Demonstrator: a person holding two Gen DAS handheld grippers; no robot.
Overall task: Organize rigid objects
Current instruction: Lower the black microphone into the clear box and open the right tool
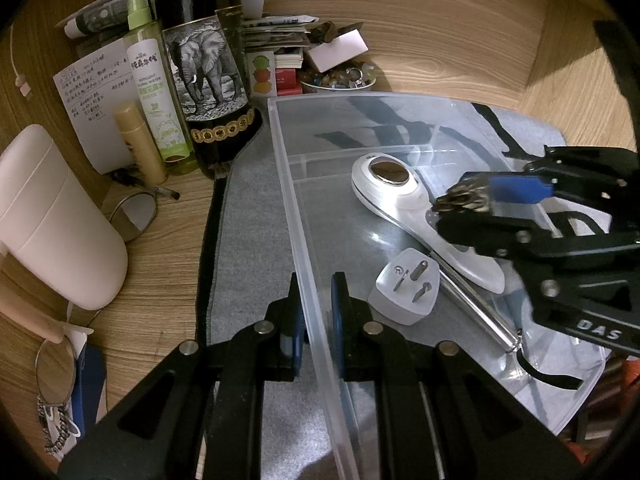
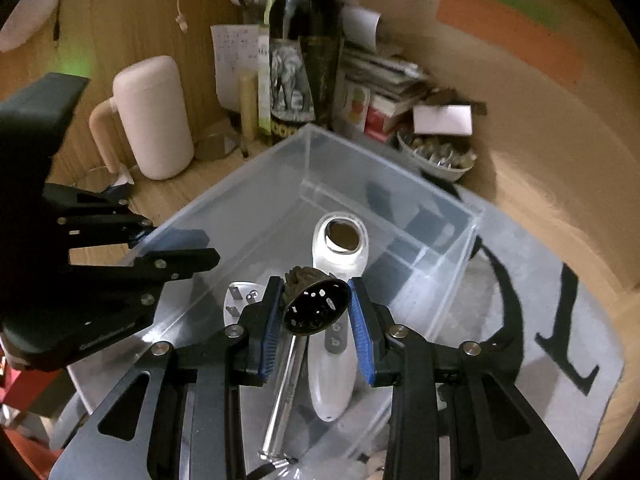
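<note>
A clear plastic box (image 1: 288, 208) (image 2: 308, 148) stands on a grey mat. My left gripper (image 1: 318, 304) (image 2: 200, 248) is shut on the box's near side wall, one finger on each face. Held over the box's inside, my right gripper (image 2: 316, 292) (image 1: 460, 204) is shut on a small dark round brush (image 2: 314, 308) (image 1: 464, 198) with a perforated back and bristles. In the box lie a white handheld device with a round metal head (image 1: 390, 178) (image 2: 340, 240), a white plug adapter (image 1: 404, 286) (image 2: 240, 300) and a chrome rod (image 1: 476, 304) (image 2: 280, 392).
Left of and behind the box stand a dark wine bottle with an elephant label (image 1: 200, 68) (image 2: 304, 60), a green spray bottle (image 1: 156, 92), a tan tube (image 1: 138, 142) and a white jug (image 1: 56, 216) (image 2: 154, 116). A bowl of stones (image 1: 340, 80) (image 2: 436, 152) and stacked papers fill the back corner.
</note>
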